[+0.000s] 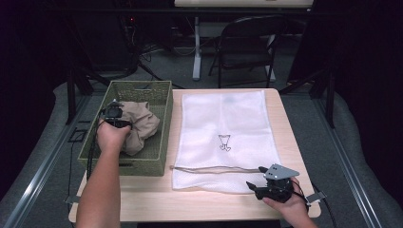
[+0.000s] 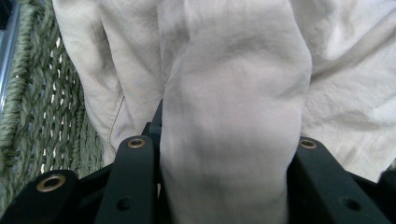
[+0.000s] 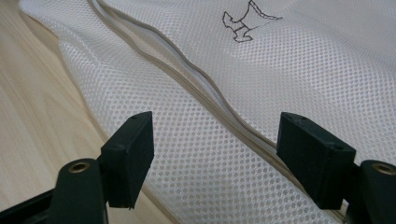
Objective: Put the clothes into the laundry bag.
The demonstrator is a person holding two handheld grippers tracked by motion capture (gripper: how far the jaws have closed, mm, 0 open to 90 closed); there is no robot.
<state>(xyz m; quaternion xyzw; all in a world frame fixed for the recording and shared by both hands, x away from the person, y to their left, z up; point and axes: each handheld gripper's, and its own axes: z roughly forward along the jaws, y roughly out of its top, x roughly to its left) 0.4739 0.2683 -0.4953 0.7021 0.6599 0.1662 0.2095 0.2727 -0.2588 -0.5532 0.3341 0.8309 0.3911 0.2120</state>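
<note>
Clamping a thick fold of the beige garment (image 2: 224, 140), the left gripper (image 1: 115, 118) sits inside the green woven basket (image 1: 161, 137) at the tabletop's left edge; the right gripper (image 1: 259, 183) rests with jaws apart over the white mesh bag (image 1: 223, 123) near the front right corner.

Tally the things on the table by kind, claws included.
Woven basket: 1
Beige garment: 1
White mesh laundry bag: 1
Claws: 2, left claw and right claw
Total: 5
</note>
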